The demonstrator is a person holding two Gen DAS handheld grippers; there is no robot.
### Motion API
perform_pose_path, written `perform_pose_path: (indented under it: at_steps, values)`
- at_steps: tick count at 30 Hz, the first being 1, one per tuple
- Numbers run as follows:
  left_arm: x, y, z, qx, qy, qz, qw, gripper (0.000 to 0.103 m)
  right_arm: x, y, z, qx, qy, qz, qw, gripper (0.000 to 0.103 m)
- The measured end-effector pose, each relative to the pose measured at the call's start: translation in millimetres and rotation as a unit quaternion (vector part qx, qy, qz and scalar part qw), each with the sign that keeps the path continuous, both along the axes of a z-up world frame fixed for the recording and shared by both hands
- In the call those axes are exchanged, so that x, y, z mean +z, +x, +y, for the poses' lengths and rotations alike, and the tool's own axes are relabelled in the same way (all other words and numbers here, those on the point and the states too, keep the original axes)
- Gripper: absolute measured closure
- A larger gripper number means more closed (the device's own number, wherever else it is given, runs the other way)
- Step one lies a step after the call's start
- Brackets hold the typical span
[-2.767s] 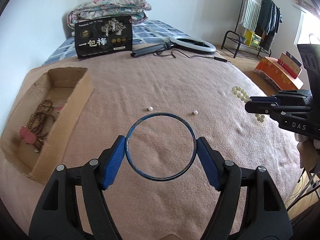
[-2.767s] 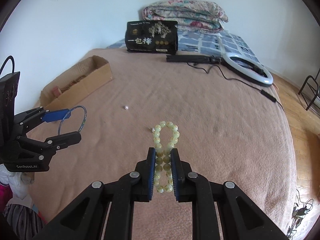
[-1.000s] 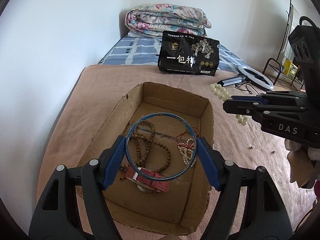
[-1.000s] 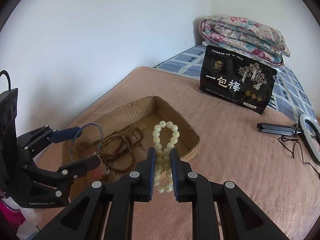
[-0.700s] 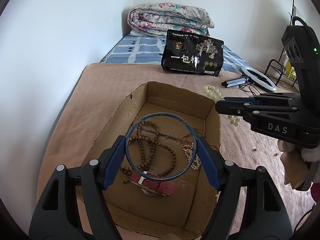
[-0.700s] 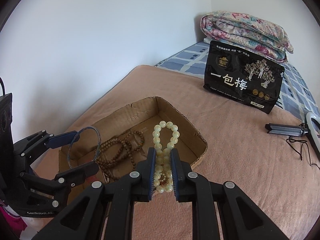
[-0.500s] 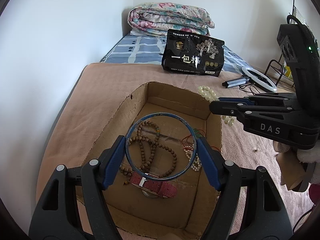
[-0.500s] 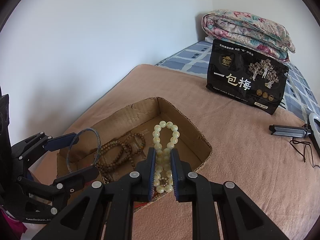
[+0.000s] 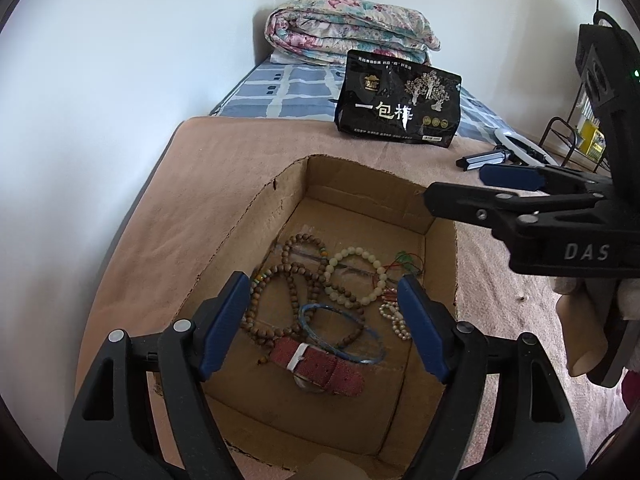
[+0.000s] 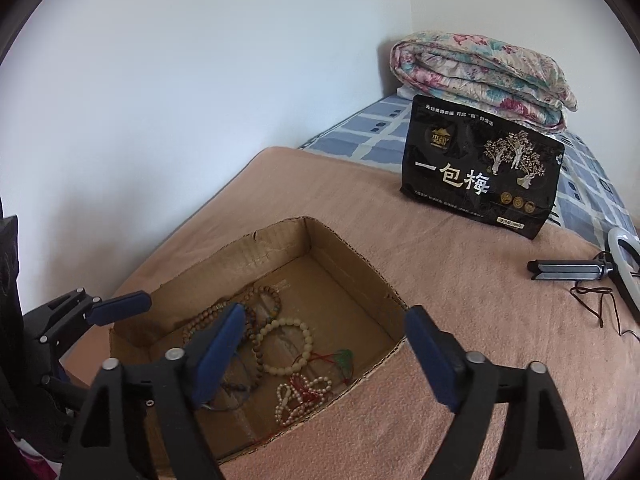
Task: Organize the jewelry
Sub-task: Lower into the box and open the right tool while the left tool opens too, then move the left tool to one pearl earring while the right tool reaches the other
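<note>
An open cardboard box (image 9: 352, 176) sits on the pink blanket by the wall; it also shows in the right wrist view (image 10: 344, 248). Inside lie the thin blue bangle (image 9: 340, 334), the pale green bead bracelet (image 9: 356, 276) (image 10: 286, 346), brown wooden beads (image 9: 292, 300), a red watch strap (image 9: 320, 368), a small pearl string (image 10: 300, 398) and a red cord piece (image 10: 336, 360). My left gripper (image 9: 326, 322) is open and empty above the box's near end. My right gripper (image 10: 320, 356) is open and empty over the box's right side.
A black snack bag (image 9: 398, 110) stands behind the box, with a folded floral quilt (image 9: 352, 32) beyond it. A ring light with stand and cable (image 10: 592, 272) lies at the right. The white wall runs along the left of the bed.
Both grippers opened. The blue bangle dropped from my left gripper into the box, and the green bead bracelet dropped from my right gripper into the box.
</note>
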State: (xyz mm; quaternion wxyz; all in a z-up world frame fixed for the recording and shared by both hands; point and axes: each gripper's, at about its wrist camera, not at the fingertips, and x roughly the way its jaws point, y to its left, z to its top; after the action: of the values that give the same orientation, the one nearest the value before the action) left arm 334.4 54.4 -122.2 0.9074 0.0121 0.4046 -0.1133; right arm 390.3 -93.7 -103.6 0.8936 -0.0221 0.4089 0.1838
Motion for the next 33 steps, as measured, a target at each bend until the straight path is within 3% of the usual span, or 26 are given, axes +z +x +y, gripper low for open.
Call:
perform_pose_path:
  at_steps: [4,33]
  values:
    - [0,-3,-1,0.002,-0.001,0.002,1.0000,0.024,-1,-1,-1,-0.013,-0.012,0.001,1.000,0.004]
    - [47,-45,-30,-0.017,0.000,-0.029,0.9995,0.024,49,-54,-35,-0.035,-0.024,-0.030,0.999,0.000]
